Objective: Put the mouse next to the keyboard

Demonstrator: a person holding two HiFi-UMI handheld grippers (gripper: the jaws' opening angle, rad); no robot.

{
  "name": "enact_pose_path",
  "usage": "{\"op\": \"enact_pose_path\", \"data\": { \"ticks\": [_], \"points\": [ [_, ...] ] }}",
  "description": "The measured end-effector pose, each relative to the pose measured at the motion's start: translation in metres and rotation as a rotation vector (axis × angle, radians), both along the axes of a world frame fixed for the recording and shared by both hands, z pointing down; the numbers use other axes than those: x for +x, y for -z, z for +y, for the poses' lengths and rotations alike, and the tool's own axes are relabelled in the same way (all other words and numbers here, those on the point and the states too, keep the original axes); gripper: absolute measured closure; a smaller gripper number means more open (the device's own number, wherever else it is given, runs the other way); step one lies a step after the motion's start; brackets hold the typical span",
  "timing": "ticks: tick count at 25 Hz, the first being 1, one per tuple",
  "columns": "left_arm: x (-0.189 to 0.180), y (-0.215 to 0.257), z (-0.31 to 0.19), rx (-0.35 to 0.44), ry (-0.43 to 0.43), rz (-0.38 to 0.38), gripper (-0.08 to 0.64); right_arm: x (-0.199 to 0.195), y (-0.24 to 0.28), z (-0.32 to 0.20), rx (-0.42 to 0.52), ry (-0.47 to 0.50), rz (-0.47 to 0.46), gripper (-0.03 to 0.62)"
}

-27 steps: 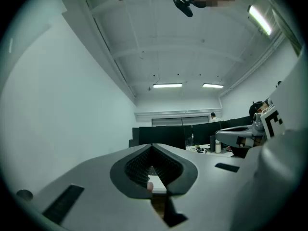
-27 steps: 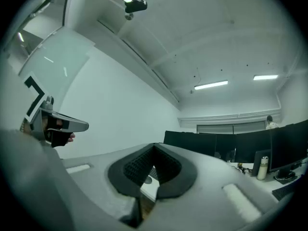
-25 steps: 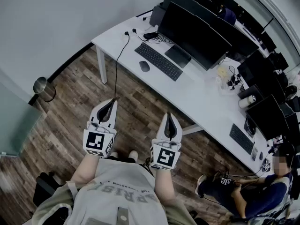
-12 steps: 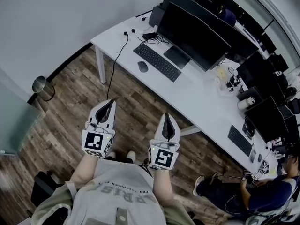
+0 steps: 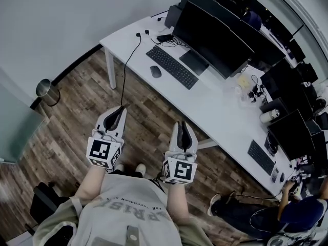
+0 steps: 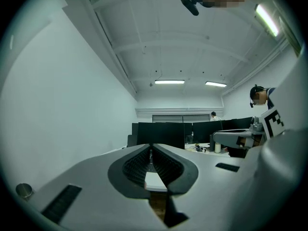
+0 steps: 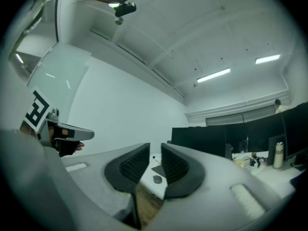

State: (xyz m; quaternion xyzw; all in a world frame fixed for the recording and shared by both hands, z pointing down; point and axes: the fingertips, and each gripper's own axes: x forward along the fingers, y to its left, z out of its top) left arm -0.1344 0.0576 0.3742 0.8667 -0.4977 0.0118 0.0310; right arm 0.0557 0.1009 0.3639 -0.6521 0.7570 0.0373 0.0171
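A dark mouse point(image 5: 155, 72) lies on the white desk point(image 5: 215, 111), a short way left of the black keyboard point(image 5: 171, 67) and apart from it. Both grippers hang over the wooden floor in front of the desk, far short of the mouse. My left gripper point(image 5: 123, 108) is shut and empty; its tips point(image 6: 151, 149) meet in the left gripper view. My right gripper point(image 5: 182, 123) is opening, a narrow gap showing with nothing between the jaws. In the right gripper view the mouse point(image 7: 157, 179) and keyboard point(image 7: 159, 170) show through that gap point(image 7: 155, 148).
Large dark monitors point(image 5: 212, 37) stand behind the keyboard. A black cable point(image 5: 129, 60) hangs from the desk's left end to the floor. A round bin point(image 5: 45, 90) stands by the wall at left. A second keyboard point(image 5: 261, 157) lies further right, near a seated person point(image 5: 297, 214).
The right gripper's jaws have parted slightly. The left gripper has drifted a little to the left. The seated person at the right has slid lower in the head view.
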Motion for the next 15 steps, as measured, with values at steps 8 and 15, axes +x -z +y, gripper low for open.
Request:
{"op": "enact_pose_path", "data": {
  "ticks": [8,15],
  "points": [
    [0.023,0.0,-0.016,0.023,0.016,-0.002,0.156,0.013,-0.007,-0.022,0.006,0.09,-0.059,0.206],
    [0.031,-0.004,-0.029,0.021,0.068,-0.014,0.137,0.026,-0.015,-0.043,-0.006,0.129,-0.054,0.206]
  ]
}}
